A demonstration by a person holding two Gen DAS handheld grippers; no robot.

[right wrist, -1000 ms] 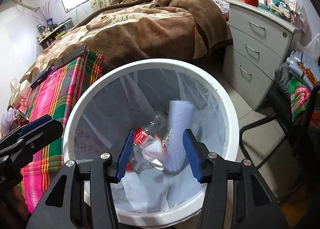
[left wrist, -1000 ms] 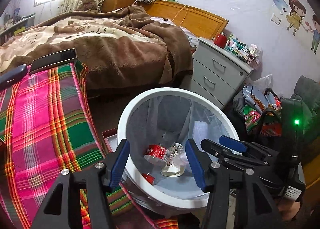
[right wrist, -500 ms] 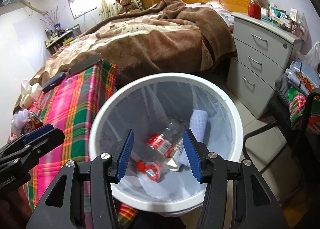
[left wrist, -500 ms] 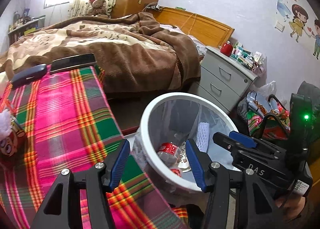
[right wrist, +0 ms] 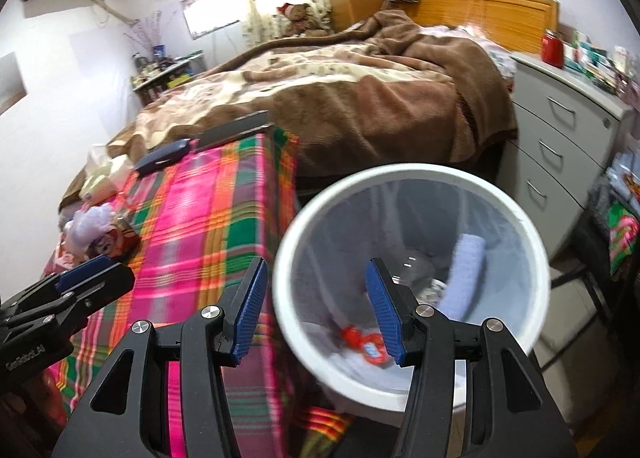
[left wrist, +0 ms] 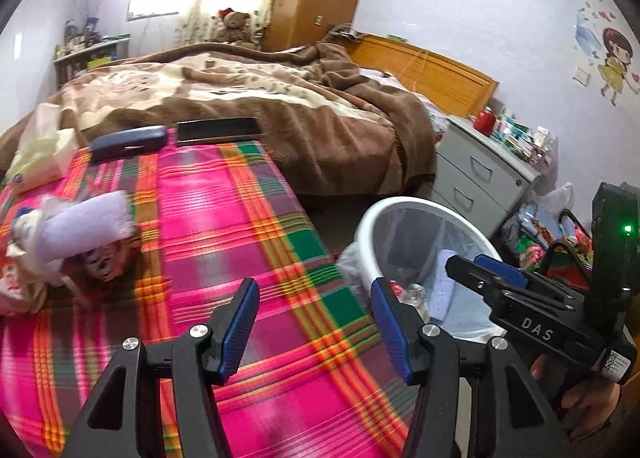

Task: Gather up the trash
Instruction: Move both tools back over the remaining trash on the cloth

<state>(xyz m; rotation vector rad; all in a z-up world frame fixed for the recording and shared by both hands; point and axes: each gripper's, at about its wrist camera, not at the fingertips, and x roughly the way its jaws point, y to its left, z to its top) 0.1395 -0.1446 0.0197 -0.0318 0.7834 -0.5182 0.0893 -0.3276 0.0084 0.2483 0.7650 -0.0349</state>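
The remaining trash pile (left wrist: 68,242) lies on the plaid cloth (left wrist: 240,218), ahead and to the left of your left gripper (left wrist: 314,328). This one is nearer than your right gripper (right wrist: 316,308). Both are released and empty. The pile looks soft: a pale roll lying crosswise over crumpled wrappers. The bin (right wrist: 536,242) stands at the right.

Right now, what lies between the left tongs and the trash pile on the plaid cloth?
Only bare pink plaid cloth, in the left wrist view, between left tongs and trash pile.

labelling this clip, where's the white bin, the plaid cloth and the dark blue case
white bin (right wrist: 516,214): right wrist view, far rim
plaid cloth (left wrist: 224,226): left wrist view, bare pink middle
dark blue case (left wrist: 128,142): left wrist view, its top face
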